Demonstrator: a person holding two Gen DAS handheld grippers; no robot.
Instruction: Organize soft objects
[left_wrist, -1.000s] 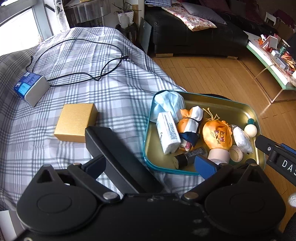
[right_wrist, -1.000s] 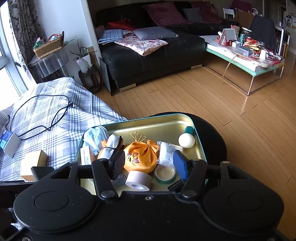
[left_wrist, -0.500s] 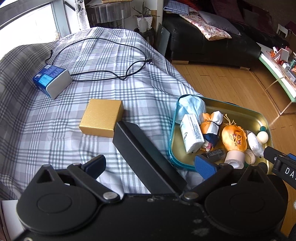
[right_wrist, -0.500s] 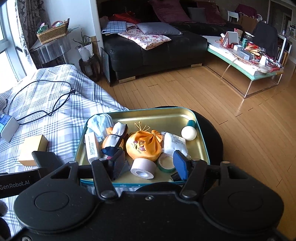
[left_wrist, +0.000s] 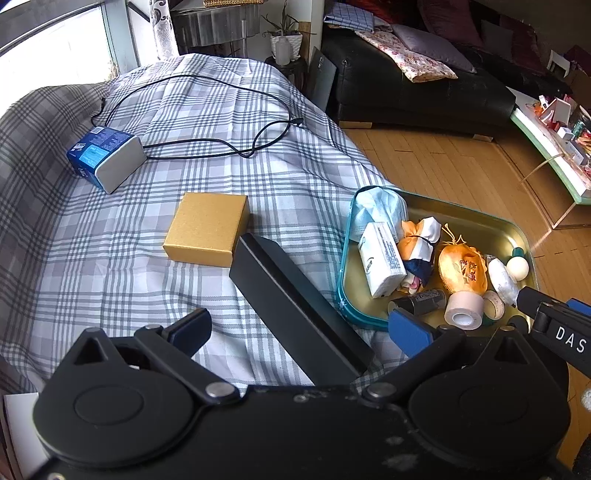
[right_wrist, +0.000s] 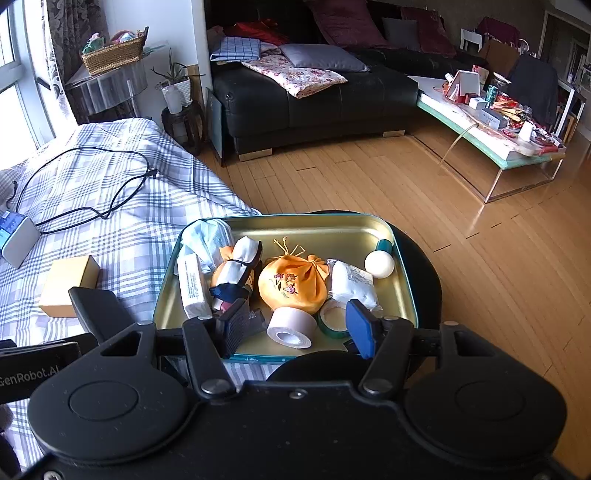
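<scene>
A teal-rimmed gold tray (left_wrist: 461, 218) (right_wrist: 325, 229) sits at the bed's edge. It holds a blue face mask (left_wrist: 376, 206) (right_wrist: 207, 236), a white tissue pack (left_wrist: 382, 264) (right_wrist: 192, 288), an orange and white cloth bundle (left_wrist: 417, 243) (right_wrist: 236, 269), an orange embroidered pouch (left_wrist: 461, 269) (right_wrist: 291, 282), a white wrapped pad (right_wrist: 351, 282), tape rolls (right_wrist: 291, 326) and a white ball (right_wrist: 379, 264). My left gripper (left_wrist: 299, 328) is open over the bedspread, left of the tray. A long black box (left_wrist: 295, 306) lies between its fingers, untouched by the pads. My right gripper (right_wrist: 295, 328) is open and empty at the tray's near rim.
A gold box (left_wrist: 207, 229) (right_wrist: 68, 284) lies on the plaid bedspread (left_wrist: 184, 166). A blue and white box (left_wrist: 105, 157) and a black cable (left_wrist: 221, 147) lie farther back. A black sofa (right_wrist: 314, 96), wooden floor (right_wrist: 480, 258) and a cluttered glass table (right_wrist: 491, 140) stand beyond.
My left gripper has drawn back and left, so more bedspread and the gold box show. My right gripper has pulled back a little from the tray. Both stay open.
</scene>
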